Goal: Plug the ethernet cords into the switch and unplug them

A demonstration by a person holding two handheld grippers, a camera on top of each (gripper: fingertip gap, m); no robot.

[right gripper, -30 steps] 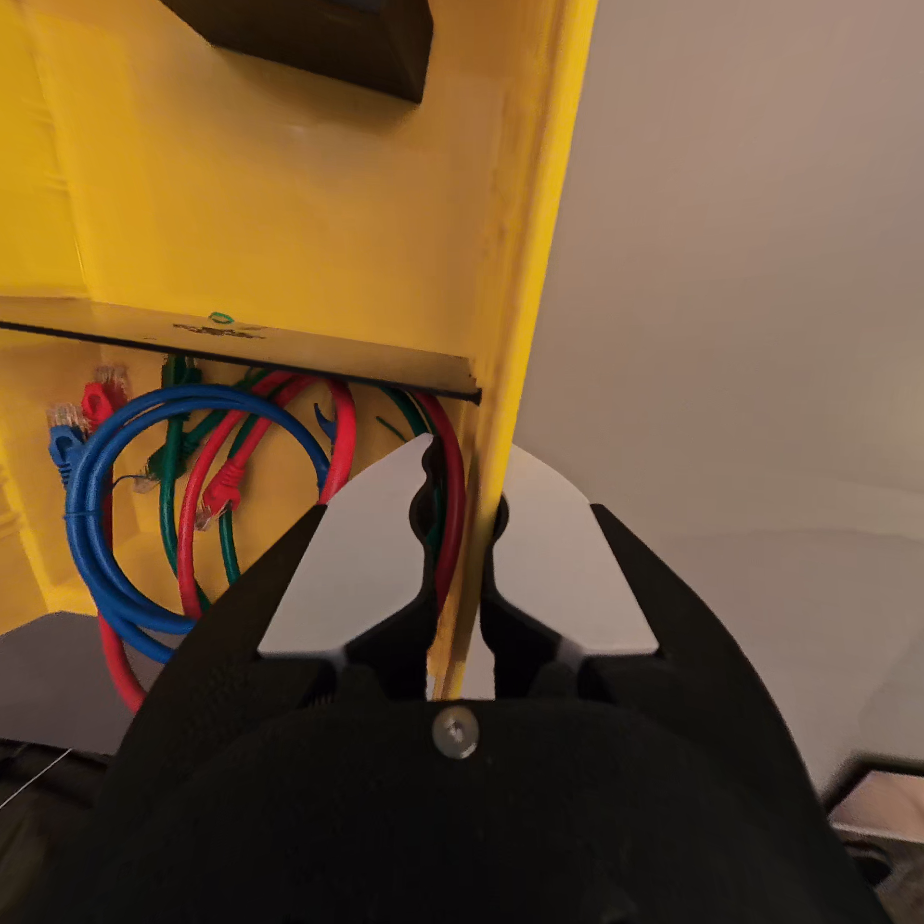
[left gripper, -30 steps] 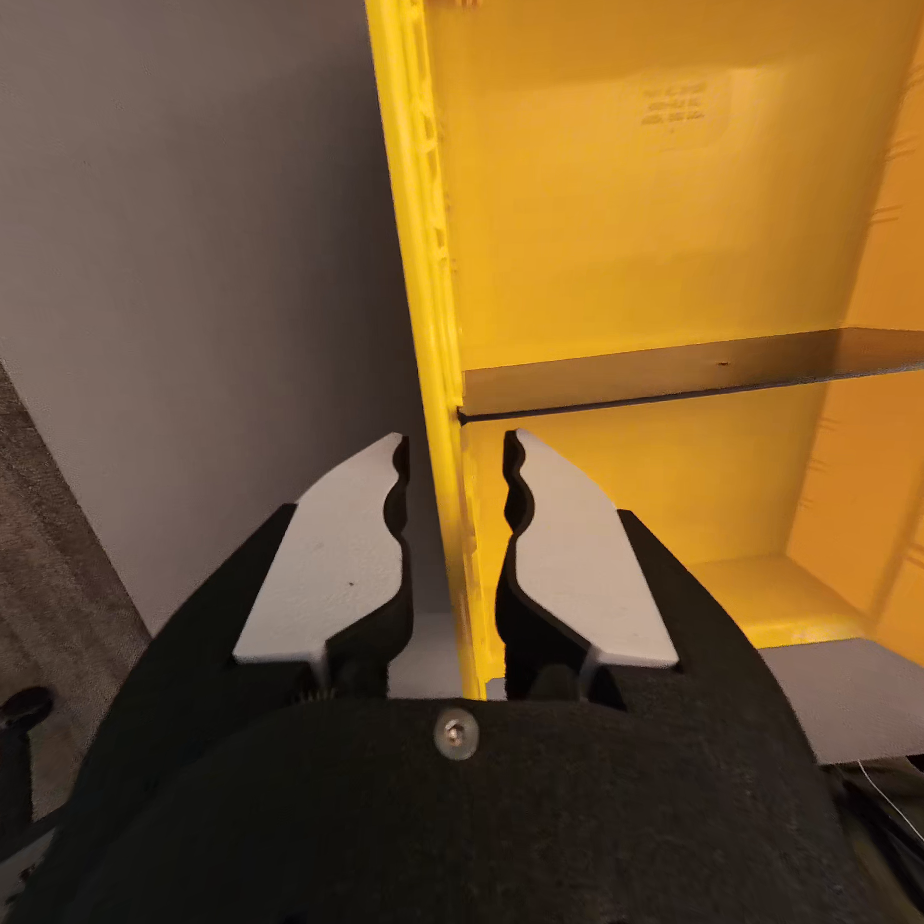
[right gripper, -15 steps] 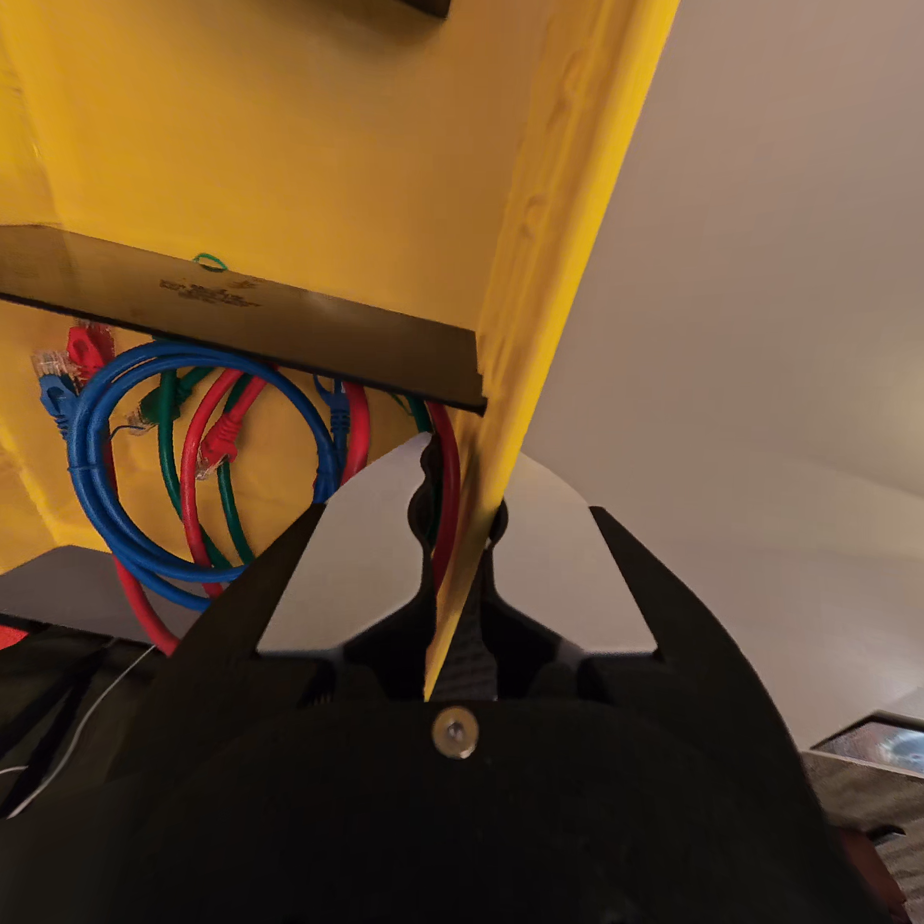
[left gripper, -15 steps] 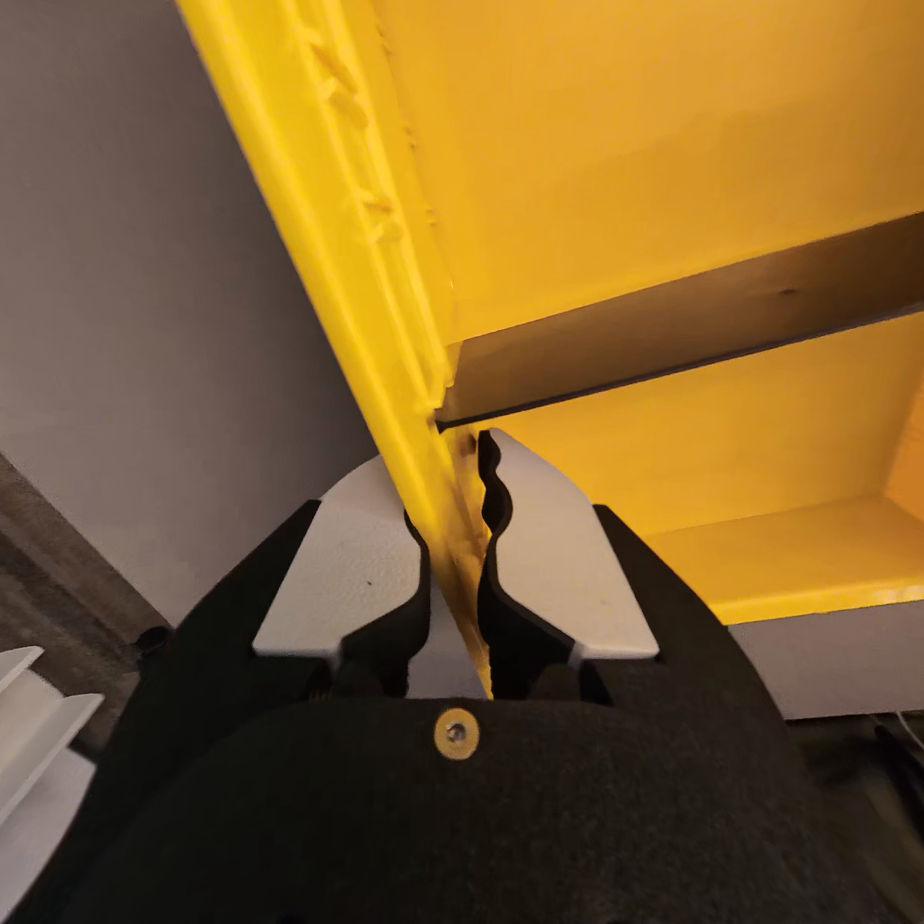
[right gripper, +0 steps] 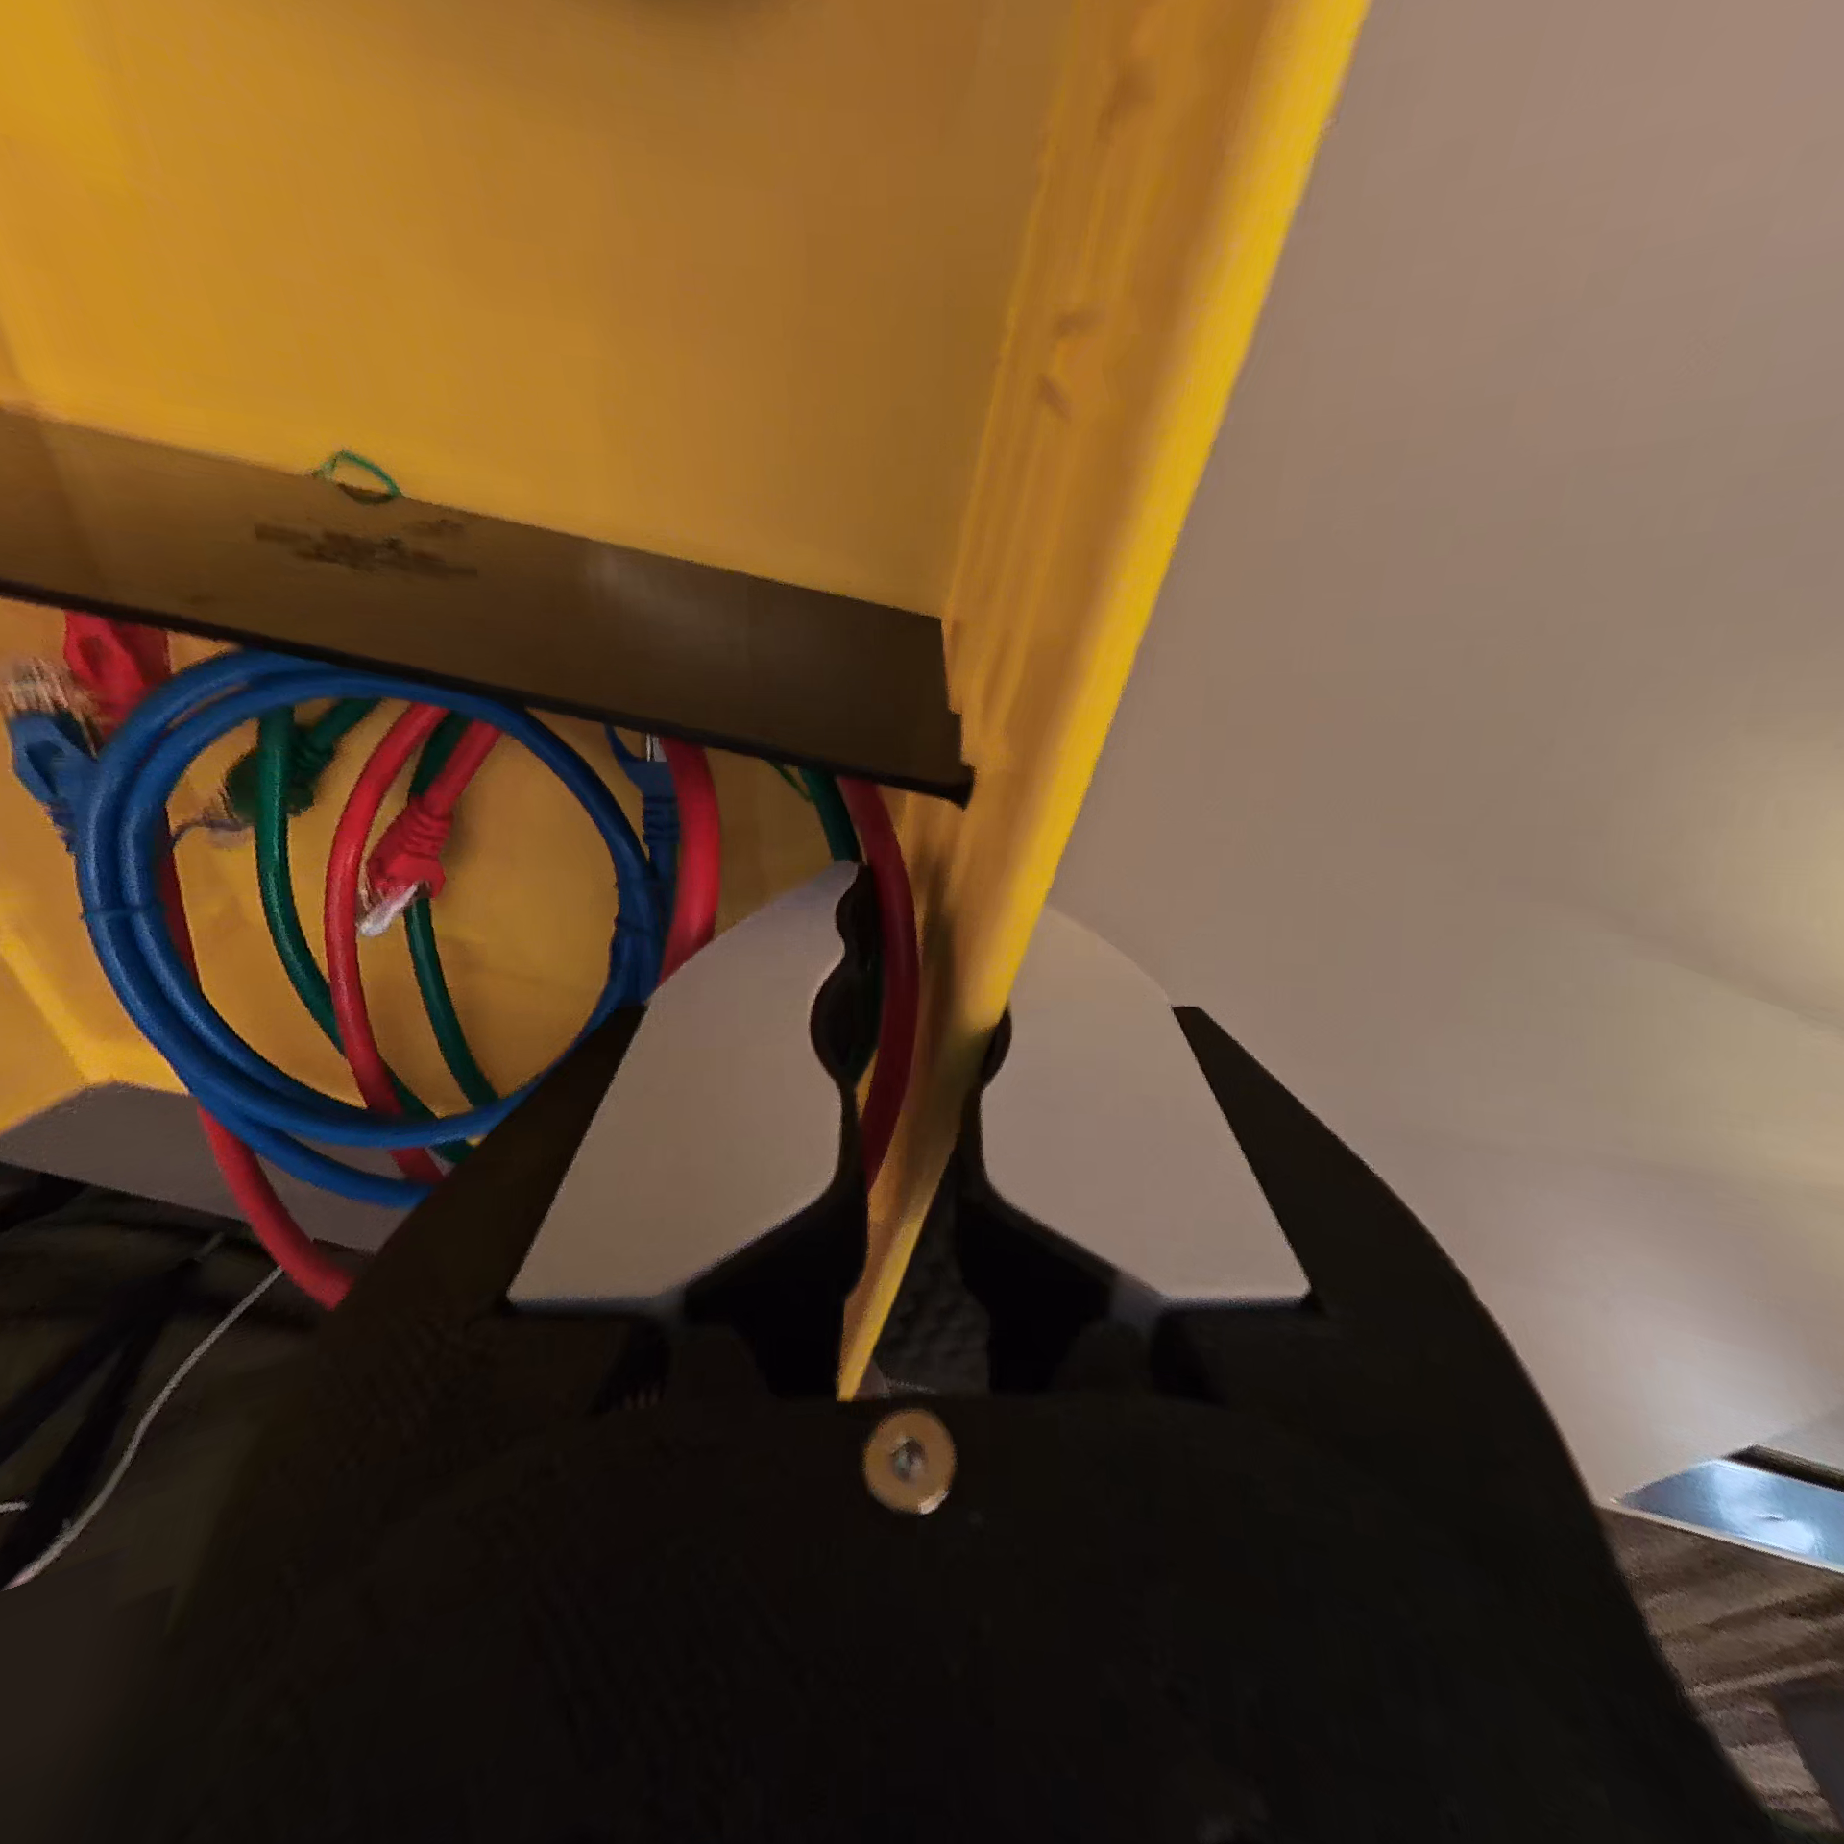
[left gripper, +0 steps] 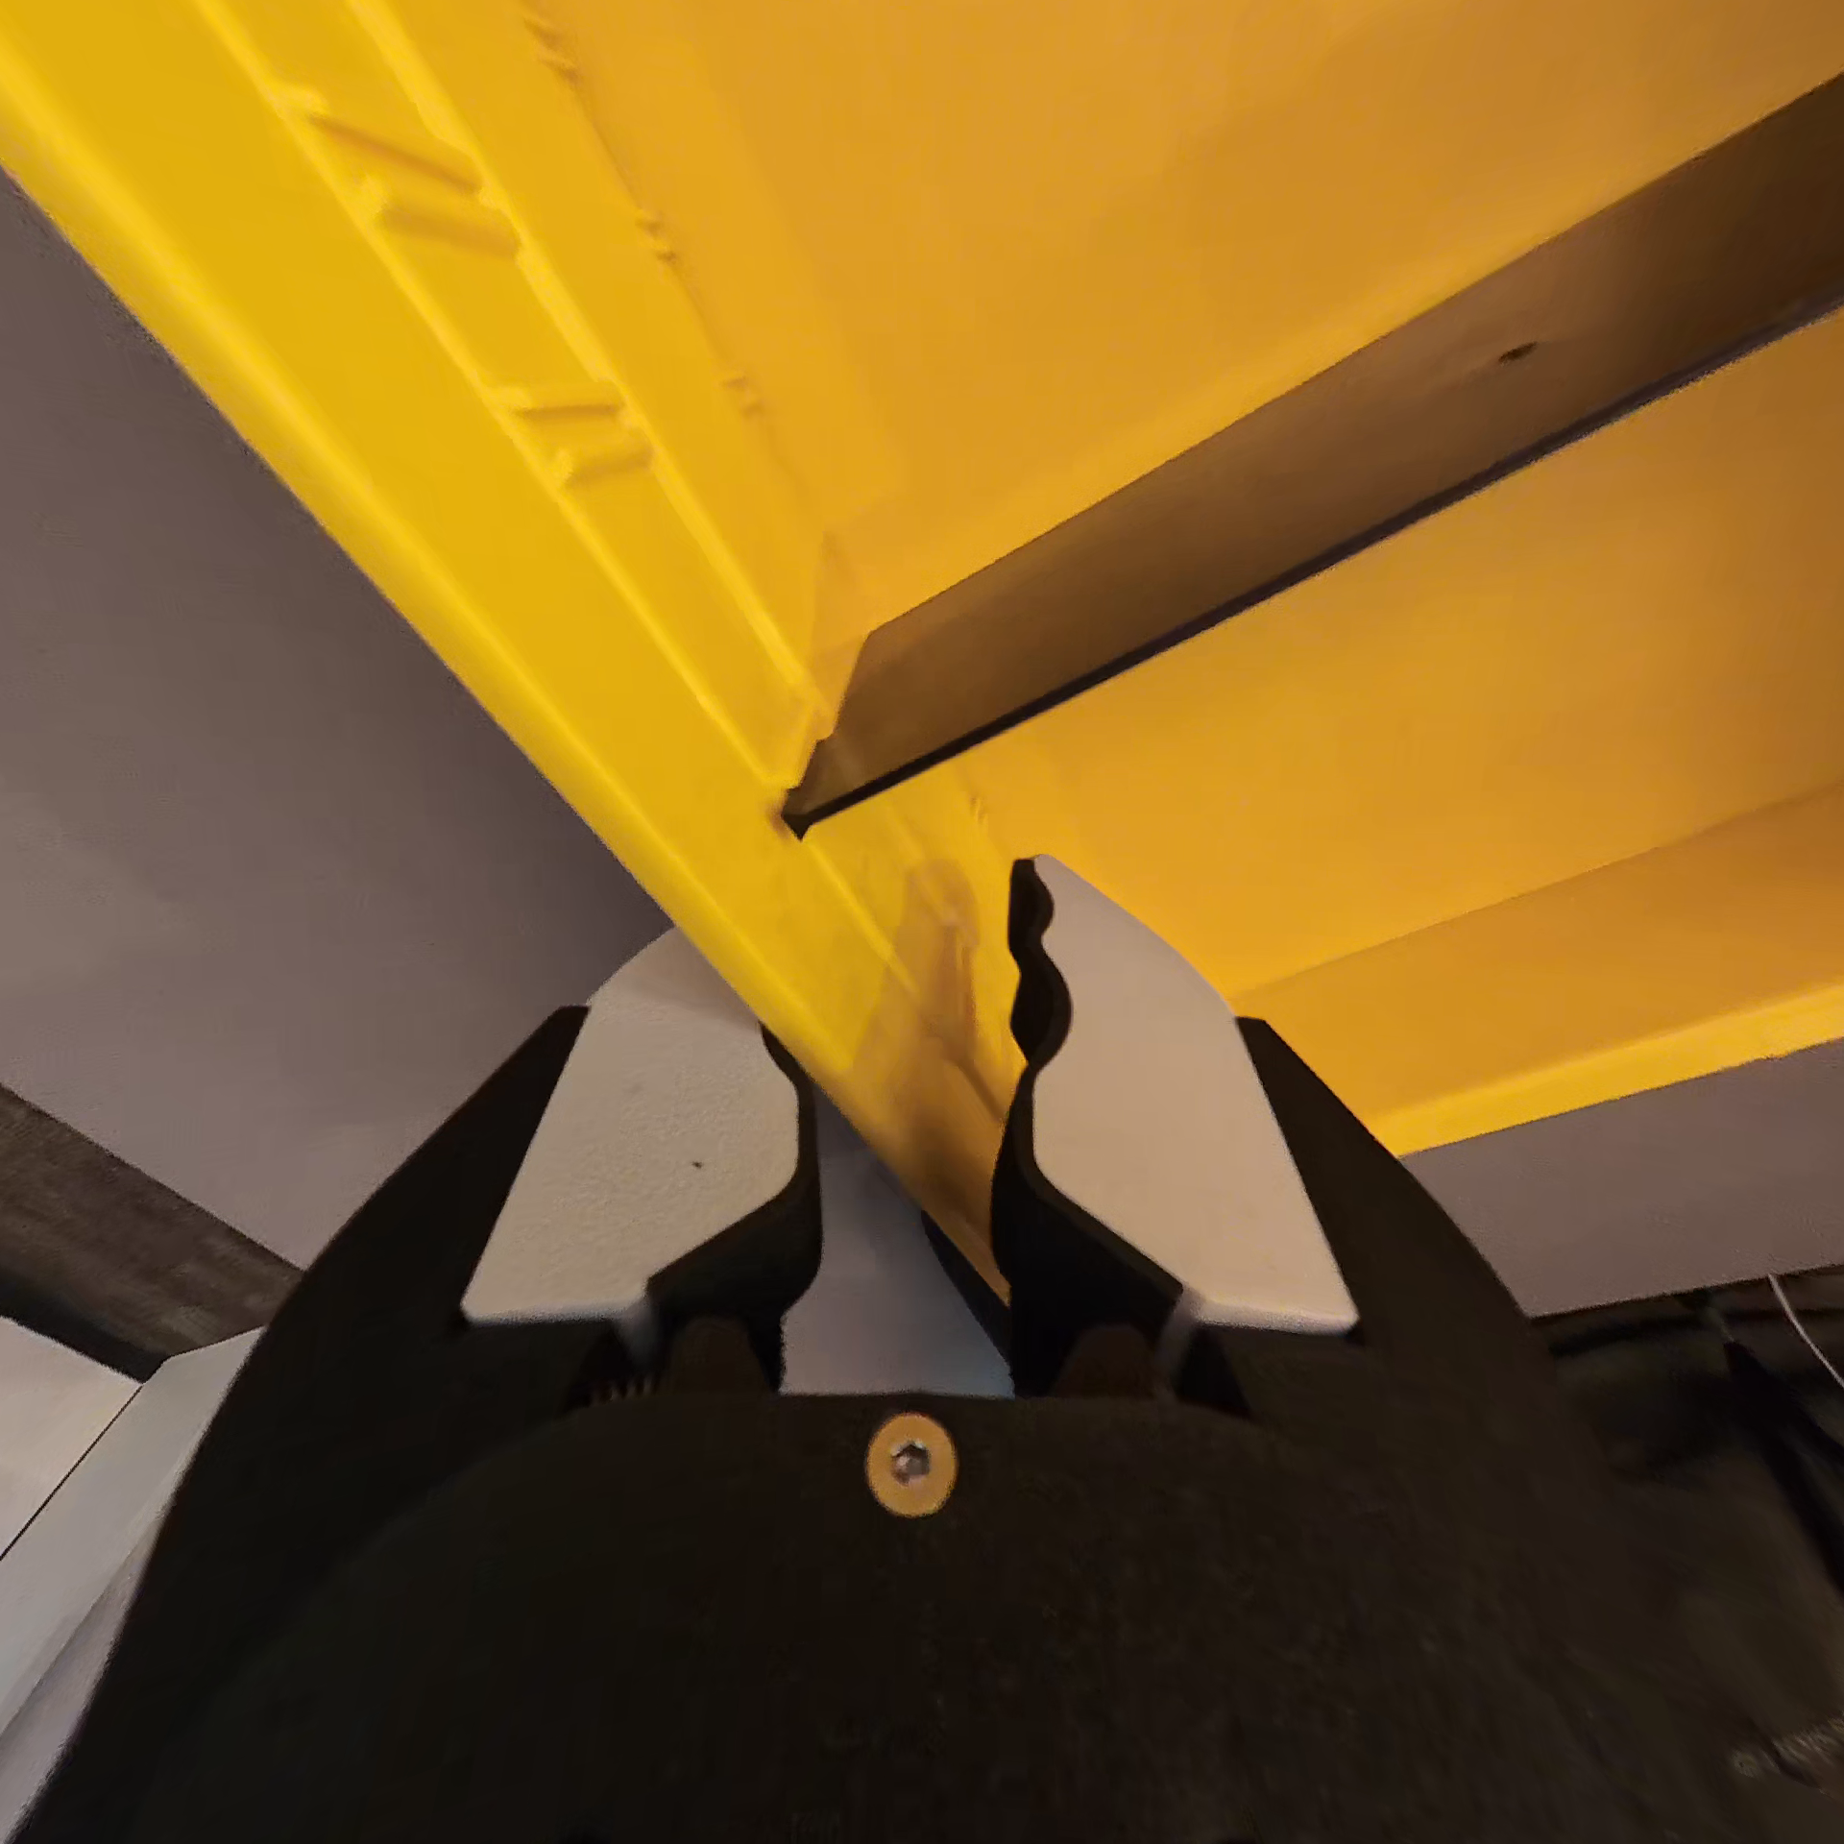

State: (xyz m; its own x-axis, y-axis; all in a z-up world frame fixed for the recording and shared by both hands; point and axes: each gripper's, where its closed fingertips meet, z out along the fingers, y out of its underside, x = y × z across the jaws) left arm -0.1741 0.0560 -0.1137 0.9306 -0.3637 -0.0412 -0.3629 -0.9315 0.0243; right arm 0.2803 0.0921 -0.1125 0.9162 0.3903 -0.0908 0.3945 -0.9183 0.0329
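Both of my grippers clamp the side walls of a yellow bin. My left gripper (left gripper: 878,918) is shut across its left wall (left gripper: 499,449), which runs slantwise between the jaws and hides the left fingertip. My right gripper (right gripper: 943,898) is shut on the right wall (right gripper: 1098,499). A black divider (right gripper: 599,639) crosses the bin and also shows in the left wrist view (left gripper: 1297,519). Under it lie coiled ethernet cords: blue (right gripper: 120,898), red (right gripper: 344,948) and green (right gripper: 274,898), with loose plugs. No switch is in view.
A plain grey wall stands behind the bin on both sides. Carpet (left gripper: 100,1247) and a white object (left gripper: 60,1417) show at the lower left. A shiny metal piece (right gripper: 1736,1507) lies at the lower right. Dark gear with a thin white wire (right gripper: 150,1397) sits below the bin. The tips of one gripper are about 45 cm away from the tips of the other.
The left jaws closed on the left wall. The bin now appears more tilted and closer in both views, and the dark box at the top of the right view has gone out of frame.
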